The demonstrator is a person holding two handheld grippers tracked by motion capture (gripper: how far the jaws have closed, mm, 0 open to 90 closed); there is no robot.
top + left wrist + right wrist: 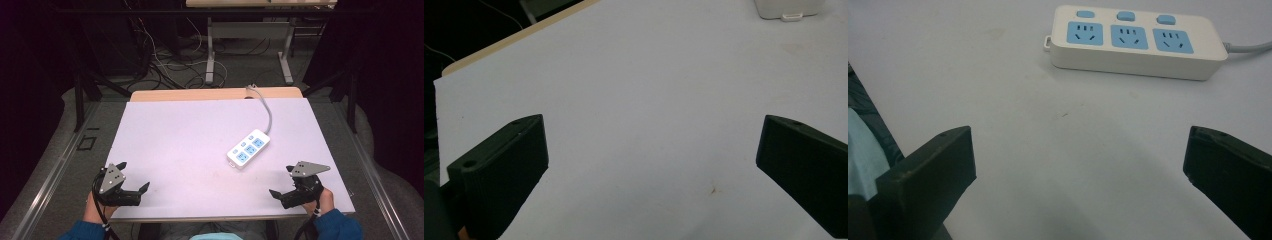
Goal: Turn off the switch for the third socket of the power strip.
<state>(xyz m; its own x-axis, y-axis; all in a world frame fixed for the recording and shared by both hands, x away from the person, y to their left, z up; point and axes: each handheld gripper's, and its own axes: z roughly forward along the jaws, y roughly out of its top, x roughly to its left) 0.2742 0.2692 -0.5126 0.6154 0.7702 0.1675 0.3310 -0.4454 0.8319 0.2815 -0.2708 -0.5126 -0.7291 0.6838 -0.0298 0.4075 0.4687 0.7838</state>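
No legible text, brand, number or sign is found in any view. The white power strip [1136,42] is seen closest in the right gripper view: three blue socket faces and three blue buttons are shown, but no lettering or rating mark can be made out on them or on the casing. In the high view the strip [248,148] is too small for any print to be read. The white table sheet [664,100] is unmarked apart from faint smudges. The grey plates on the grippers carry no readable marking.
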